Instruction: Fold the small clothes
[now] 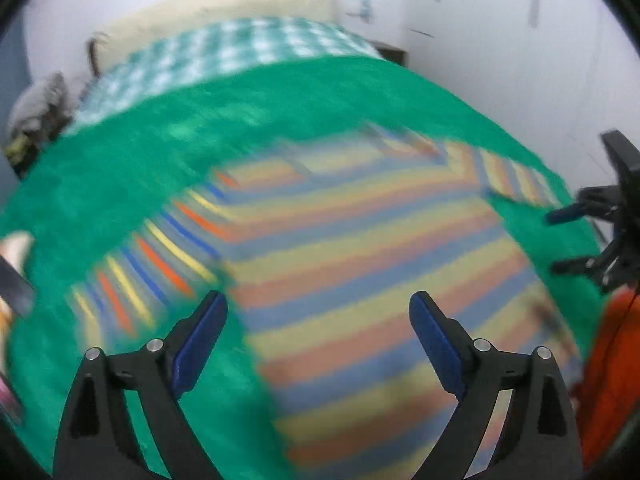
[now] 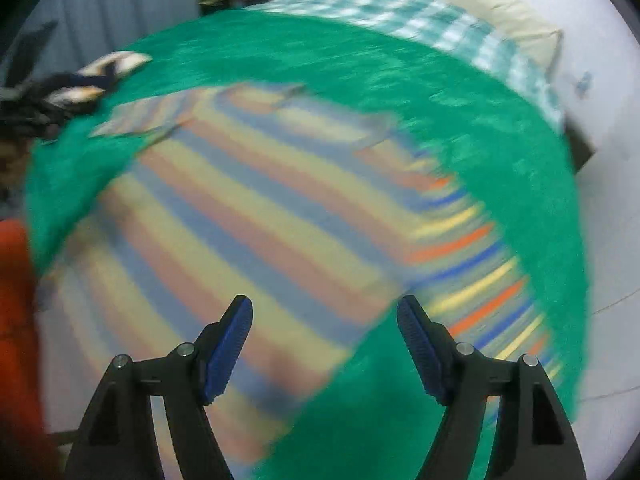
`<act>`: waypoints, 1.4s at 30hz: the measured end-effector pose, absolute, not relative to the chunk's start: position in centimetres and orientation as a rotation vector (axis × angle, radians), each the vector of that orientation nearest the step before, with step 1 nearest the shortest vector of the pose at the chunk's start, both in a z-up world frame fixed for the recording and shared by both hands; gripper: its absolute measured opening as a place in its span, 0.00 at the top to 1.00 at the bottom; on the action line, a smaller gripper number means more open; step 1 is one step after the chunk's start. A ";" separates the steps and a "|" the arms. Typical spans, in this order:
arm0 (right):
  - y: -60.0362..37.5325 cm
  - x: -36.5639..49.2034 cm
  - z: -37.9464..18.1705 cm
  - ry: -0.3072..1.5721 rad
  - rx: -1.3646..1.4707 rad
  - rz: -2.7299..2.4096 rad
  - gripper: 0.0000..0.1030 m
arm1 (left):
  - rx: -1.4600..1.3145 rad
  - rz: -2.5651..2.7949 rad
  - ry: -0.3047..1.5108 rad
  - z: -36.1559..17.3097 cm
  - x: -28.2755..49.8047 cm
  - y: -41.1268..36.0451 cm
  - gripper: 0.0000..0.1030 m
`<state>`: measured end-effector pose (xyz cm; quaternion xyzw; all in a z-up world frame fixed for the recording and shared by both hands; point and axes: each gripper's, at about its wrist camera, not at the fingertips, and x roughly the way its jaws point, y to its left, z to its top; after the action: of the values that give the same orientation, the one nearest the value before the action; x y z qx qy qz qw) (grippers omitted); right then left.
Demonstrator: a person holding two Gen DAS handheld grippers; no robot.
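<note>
Currently, striped shirt lying spread on green blanket, left gripper and right gripper hovering, jaws gaping wide, gripping nothing

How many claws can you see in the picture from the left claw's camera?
2. The left claw is open at the bottom, over the striped shirt. The right claw pokes in at the right edge, open too.

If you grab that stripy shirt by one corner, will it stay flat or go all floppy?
Probably floppy: the striped shirt lies limp on the green blanket, with one sleeve already folded over. It looks thin, so likely light. A corner pinch would probably make the rest sag and drag.
</note>
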<state>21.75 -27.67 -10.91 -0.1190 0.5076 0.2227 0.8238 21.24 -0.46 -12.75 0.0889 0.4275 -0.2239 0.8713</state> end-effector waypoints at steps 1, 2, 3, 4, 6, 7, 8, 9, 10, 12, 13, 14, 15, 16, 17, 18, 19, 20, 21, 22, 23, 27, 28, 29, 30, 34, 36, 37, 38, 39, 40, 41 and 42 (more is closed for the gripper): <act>-26.6 19.4 -11.6 1.101 -0.231 0.509 0.28 | 0.196 -0.485 0.916 -13.8 19.7 -1.5 0.09; -25.6 17.1 -12.7 1.137 -0.208 0.548 0.28 | 0.220 -0.508 0.974 -16.2 17.2 -2.9 0.10; -24.8 15.1 -14.0 1.178 -0.195 0.571 0.29 | 0.235 -0.522 1.033 -17.9 15.4 -3.4 0.12; -24.3 13.3 -15.7 1.240 -0.197 0.575 0.30 | 0.254 -0.524 1.107 -19.8 14.1 -3.9 0.24; -24.4 10.1 -19.5 1.419 -0.235 0.523 0.31 | 0.295 -0.452 1.215 -22.7 10.9 -3.1 0.27; -24.9 8.3 -20.3 1.452 -0.272 0.489 0.31 | 0.291 -0.438 1.202 -22.5 9.7 -2.4 0.23; -25.3 7.0 -20.1 1.447 -0.291 0.475 0.32 | 0.284 -0.416 1.226 -22.0 8.6 -1.5 0.22; -26.2 5.8 -19.5 1.455 -0.281 0.452 0.32 | 0.270 -0.393 1.230 -21.5 8.1 -0.8 0.22; -26.8 5.5 -19.0 1.452 -0.257 0.433 0.32 | 0.227 -0.369 1.210 -20.5 7.7 0.1 0.22; -28.2 4.8 -16.6 1.361 -0.186 0.378 0.32 | 0.123 -0.352 1.157 -18.7 7.8 1.4 0.19; -28.6 4.9 -15.4 1.301 -0.159 0.354 0.32 | 0.079 -0.340 1.126 -17.8 7.9 1.8 0.15; -29.0 5.2 -13.9 1.211 -0.123 0.318 0.31 | 0.022 -0.323 1.074 -16.5 8.5 2.2 0.12; -29.3 5.3 -13.1 1.153 -0.094 0.292 0.30 | -0.010 -0.313 1.042 -15.9 9.0 2.6 0.11; -29.8 5.8 -12.0 1.060 -0.035 0.248 0.26 | -0.043 -0.292 1.011 -15.1 9.9 2.8 0.09; -30.0 6.3 -11.5 1.006 0.004 0.219 0.22 | -0.064 -0.276 0.990 -14.7 10.7 2.9 0.09; -30.2 6.9 -11.0 0.938 0.052 0.181 0.21 | -0.077 -0.269 0.974 -14.8 11.8 3.4 0.09; -29.8 7.6 -10.8 0.887 0.083 0.149 0.20 | -0.089 -0.257 0.949 -14.6 12.5 3.7 0.09; -29.9 8.1 -11.0 0.842 0.105 0.119 0.20 | -0.100 -0.234 0.921 -14.5 13.4 4.1 0.08; -29.9 8.4 -11.4 0.811 0.114 0.089 0.20 | -0.108 -0.217 0.907 -14.8 13.9 4.3 0.08; -29.9 8.6 -11.9 0.800 0.117 0.064 0.20 | -0.114 -0.192 0.897 -15.4 14.4 4.6 0.08; -30.0 8.7 -12.9 0.808 0.117 0.041 0.20 | -0.114 -0.175 0.891 -15.8 14.3 5.0 0.08; -30.3 8.5 -15.7 0.871 0.093 -0.009 0.20 | -0.083 -0.109 0.931 -19.1 13.5 5.8 0.08; -30.9 8.3 -15.9 0.875 0.098 -0.024 0.20 | -0.093 -0.107 0.954 -19.5 14.2 5.9 0.08; -31.7 8.3 -15.9 0.871 0.115 -0.041 0.20 | -0.130 -0.119 0.947 -19.2 14.4 6.1 0.08; -32.6 8.1 -15.9 0.861 0.139 -0.059 0.20 | -0.145 -0.127 0.926 -18.8 14.1 6.3 0.08; -34.4 8.1 -15.5 0.833 0.234 -0.110 0.20 | -0.093 -0.128 0.876 -17.9 13.5 5.9 0.08; -34.8 8.1 -15.5 0.826 0.259 -0.117 0.20 | -0.080 -0.121 0.897 -18.3 13.3 5.9 0.08; -34.9 8.0 -15.5 0.824 0.264 -0.119 0.20 | -0.091 -0.123 0.908 -18.4 13.2 5.9 0.08; -34.9 8.0 -15.4 0.824 0.266 -0.119 0.20 | -0.108 -0.125 0.917 -18.6 13.3 6.1 0.08; -34.9 7.9 -15.5 0.824 0.267 -0.119 0.20 | -0.127 -0.125 0.920 -18.7 13.4 6.3 0.08; -34.9 7.9 -15.5 0.827 0.268 -0.117 0.20 | -0.137 -0.123 0.917 -18.7 13.4 6.4 0.08; -35.0 7.9 -15.6 0.830 0.270 -0.115 0.20 | -0.140 -0.118 0.910 -18.5 13.3 6.4 0.08; -35.1 7.9 -15.7 0.831 0.275 -0.115 0.20 | -0.139 -0.112 0.900 -18.3 13.2 6.5 0.08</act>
<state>7.87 -35.10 -15.69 0.1330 0.4020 -0.0556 0.9042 13.18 6.52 -18.30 -0.0670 0.4343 -0.0543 0.8966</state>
